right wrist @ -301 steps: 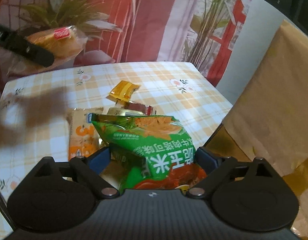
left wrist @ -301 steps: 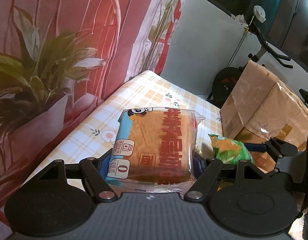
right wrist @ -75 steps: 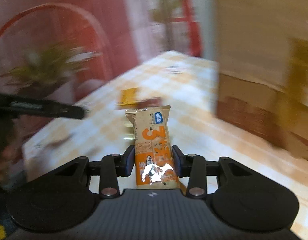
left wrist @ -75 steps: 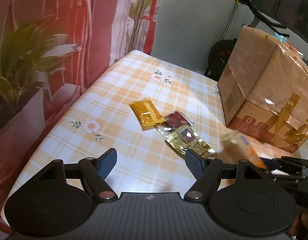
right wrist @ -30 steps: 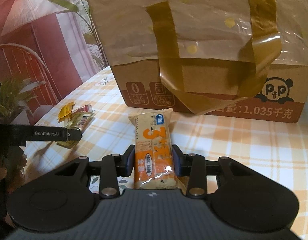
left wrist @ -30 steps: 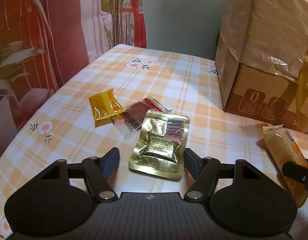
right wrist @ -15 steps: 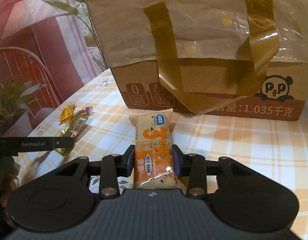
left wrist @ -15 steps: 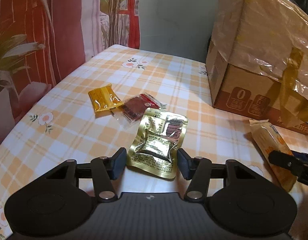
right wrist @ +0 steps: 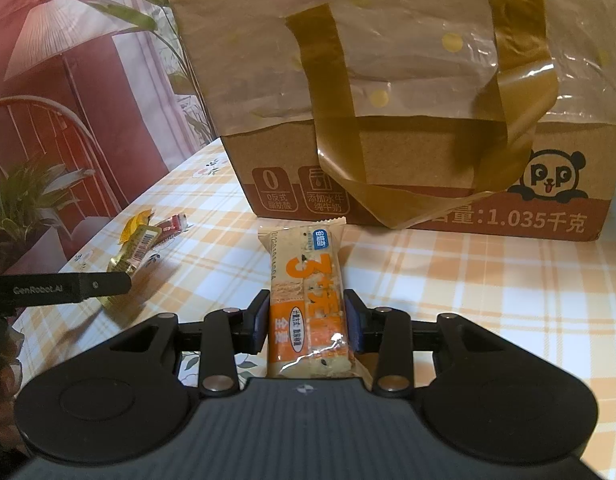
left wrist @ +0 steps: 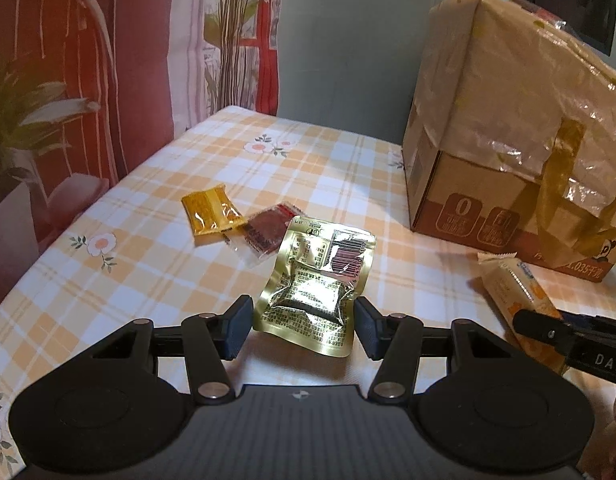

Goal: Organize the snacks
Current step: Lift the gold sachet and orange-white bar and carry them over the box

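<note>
My left gripper [left wrist: 303,322] is shut on a gold foil snack pouch [left wrist: 318,280] and holds it just above the checked tablecloth. The pouch bulges between the pads. My right gripper [right wrist: 305,320] is shut on an orange and cream cracker bar [right wrist: 308,288], which points toward the cardboard box [right wrist: 428,176]. The bar also shows in the left wrist view [left wrist: 516,284], at the right. A yellow packet [left wrist: 209,214] and a dark red packet [left wrist: 267,230] lie on the table beyond the pouch.
The tall cardboard box [left wrist: 508,140], lined with a plastic bag with brown handles, stands at the table's back right. A red patterned curtain and a plant [left wrist: 19,120] are on the left past the table edge.
My left gripper has closed on the gold pouch and lifted it slightly. My right gripper still holds the cracker bar in front of the box, about where it was.
</note>
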The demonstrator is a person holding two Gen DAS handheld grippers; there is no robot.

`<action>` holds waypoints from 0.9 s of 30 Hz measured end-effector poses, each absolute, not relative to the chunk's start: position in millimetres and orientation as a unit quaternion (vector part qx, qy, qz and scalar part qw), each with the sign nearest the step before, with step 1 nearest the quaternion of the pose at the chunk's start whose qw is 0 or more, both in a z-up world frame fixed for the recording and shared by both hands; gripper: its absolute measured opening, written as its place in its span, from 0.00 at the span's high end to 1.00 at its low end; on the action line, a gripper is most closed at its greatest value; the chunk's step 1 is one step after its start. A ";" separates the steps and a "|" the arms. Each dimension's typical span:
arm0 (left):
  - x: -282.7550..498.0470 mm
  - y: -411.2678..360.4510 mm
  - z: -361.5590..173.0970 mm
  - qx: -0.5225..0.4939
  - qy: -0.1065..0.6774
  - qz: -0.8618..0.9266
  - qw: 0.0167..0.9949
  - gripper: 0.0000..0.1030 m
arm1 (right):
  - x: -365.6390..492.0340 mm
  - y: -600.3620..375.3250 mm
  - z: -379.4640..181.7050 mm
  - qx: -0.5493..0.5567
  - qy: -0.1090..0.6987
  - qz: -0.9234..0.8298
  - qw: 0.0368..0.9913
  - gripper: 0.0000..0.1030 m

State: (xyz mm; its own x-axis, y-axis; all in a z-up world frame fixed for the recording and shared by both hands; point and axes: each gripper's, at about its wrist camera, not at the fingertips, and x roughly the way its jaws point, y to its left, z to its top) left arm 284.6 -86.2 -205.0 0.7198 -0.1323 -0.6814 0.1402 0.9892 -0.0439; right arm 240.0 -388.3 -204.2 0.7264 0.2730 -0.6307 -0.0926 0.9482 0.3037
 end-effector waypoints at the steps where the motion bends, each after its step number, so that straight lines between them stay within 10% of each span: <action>1: 283.8 -86.1 -203.4 0.005 0.365 -0.074 0.928 0.44 | 239.9 -387.7 -204.2 0.127 0.356 0.099 0.921 0.61; 27: 277.3 -91.8 -132.4 -0.007 0.278 -0.087 0.957 0.44 | 227.6 -390.9 -140.0 0.115 0.282 0.109 0.946 0.62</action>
